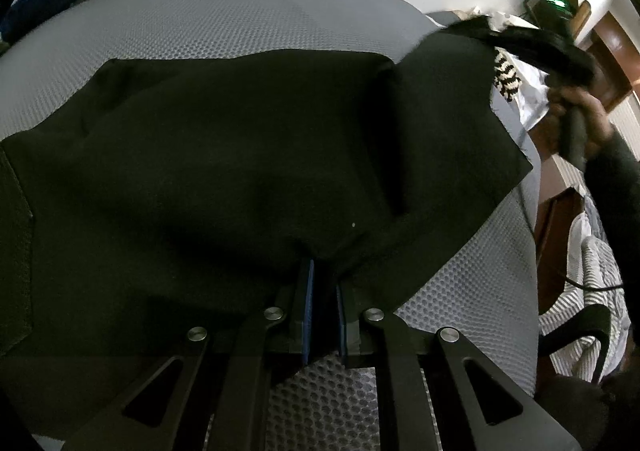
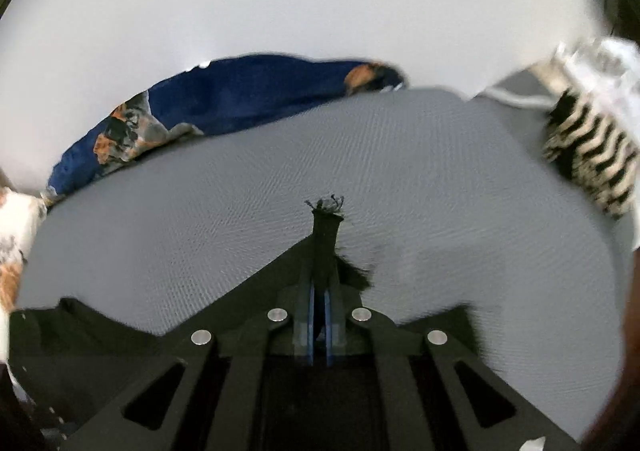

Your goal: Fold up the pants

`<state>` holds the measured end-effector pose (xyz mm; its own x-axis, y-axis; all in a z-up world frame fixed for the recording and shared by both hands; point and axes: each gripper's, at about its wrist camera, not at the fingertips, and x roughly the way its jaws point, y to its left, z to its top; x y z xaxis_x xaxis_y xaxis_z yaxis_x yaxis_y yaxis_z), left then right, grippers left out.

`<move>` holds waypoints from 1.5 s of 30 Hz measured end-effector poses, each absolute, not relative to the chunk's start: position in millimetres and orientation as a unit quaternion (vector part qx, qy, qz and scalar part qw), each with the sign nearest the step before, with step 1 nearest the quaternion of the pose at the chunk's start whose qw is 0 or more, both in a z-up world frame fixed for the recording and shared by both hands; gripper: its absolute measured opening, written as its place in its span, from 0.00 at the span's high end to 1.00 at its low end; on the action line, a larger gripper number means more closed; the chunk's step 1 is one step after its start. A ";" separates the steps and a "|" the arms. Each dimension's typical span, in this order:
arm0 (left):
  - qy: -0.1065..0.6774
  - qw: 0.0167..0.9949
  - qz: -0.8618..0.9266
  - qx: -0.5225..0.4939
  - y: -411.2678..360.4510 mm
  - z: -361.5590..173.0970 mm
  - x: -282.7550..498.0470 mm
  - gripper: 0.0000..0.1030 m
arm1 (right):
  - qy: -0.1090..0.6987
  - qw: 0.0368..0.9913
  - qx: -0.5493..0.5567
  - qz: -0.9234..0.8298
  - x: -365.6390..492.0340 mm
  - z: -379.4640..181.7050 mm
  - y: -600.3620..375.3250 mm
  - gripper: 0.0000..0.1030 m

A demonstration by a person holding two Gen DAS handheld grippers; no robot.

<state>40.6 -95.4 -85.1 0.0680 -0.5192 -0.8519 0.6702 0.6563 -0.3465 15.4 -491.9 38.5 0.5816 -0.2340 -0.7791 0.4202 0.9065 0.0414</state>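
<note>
The black pants lie spread on a grey mesh-textured bed. My left gripper is shut on a near edge of the pants, its blue pads pinching the cloth. My right gripper is shut on a frayed corner of the pants and holds it above the bed; it also shows in the left wrist view at the far right, lifting the cloth.
A blue patterned blanket lies at the far side of the bed. A black-and-white striped cloth sits at the right edge. A wooden door and striped bedding are to the right.
</note>
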 end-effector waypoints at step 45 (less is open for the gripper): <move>0.536 0.700 -0.445 0.153 -94.7 -65.3 25.2 0.61 | 0.499 0.770 0.263 -0.298 -143.7 -37.5 -547.2 0.86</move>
<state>25.2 -94.7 -65.3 0.0277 -0.4594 -0.8878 0.7884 0.5561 -0.2631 -143.7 -547.2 -37.5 0.3247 -0.1958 -0.9253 0.7209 0.6846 0.1081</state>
